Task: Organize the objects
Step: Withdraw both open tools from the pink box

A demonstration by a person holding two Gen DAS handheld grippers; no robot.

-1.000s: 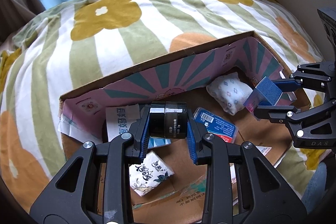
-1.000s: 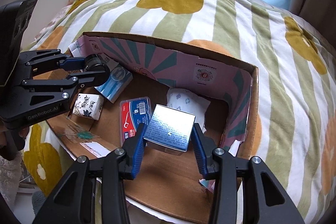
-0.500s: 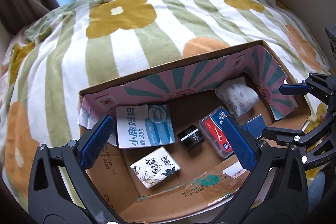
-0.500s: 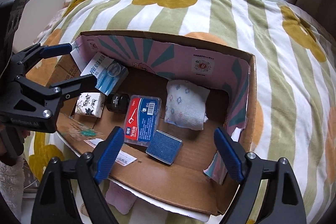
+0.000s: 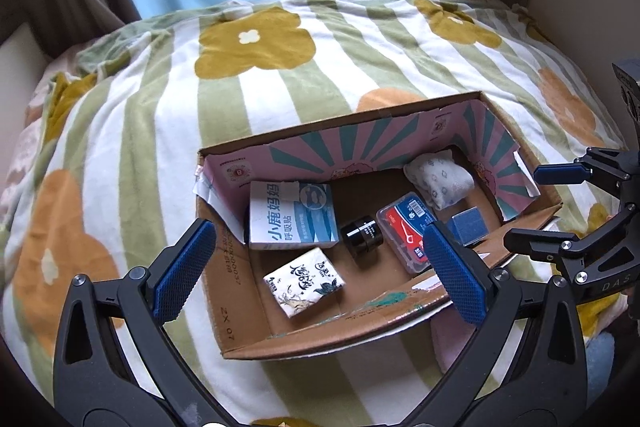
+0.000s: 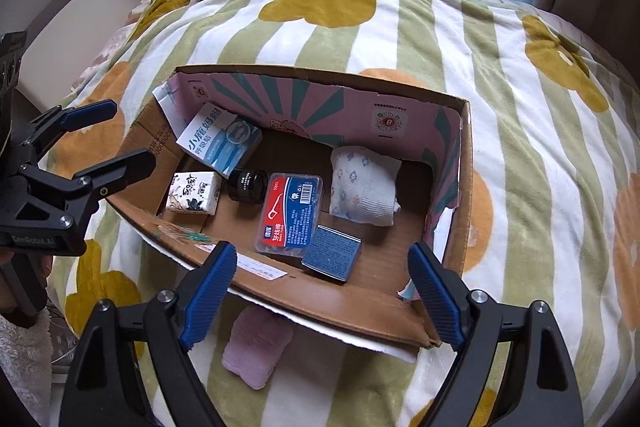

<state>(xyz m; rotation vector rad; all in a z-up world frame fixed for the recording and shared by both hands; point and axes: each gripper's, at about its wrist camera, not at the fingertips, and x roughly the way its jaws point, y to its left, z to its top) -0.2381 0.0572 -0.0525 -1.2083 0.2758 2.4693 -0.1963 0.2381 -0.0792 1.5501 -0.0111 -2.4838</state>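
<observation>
Both tongs wide and empty above the cardboard box point(image 6: 344, 301) on the bed.
Left tongs point(image 5: 320, 267) spread widest — right tongs point(image 6: 322, 293) gaping too; black jar point(image 6: 248, 185) and blue box point(image 6: 331, 253) lying inside.

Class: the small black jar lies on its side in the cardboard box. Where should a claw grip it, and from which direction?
Come from above and close across the black jar's two flat ends. Its round side would roll between pads. The floss case sits close beside it.
</observation>
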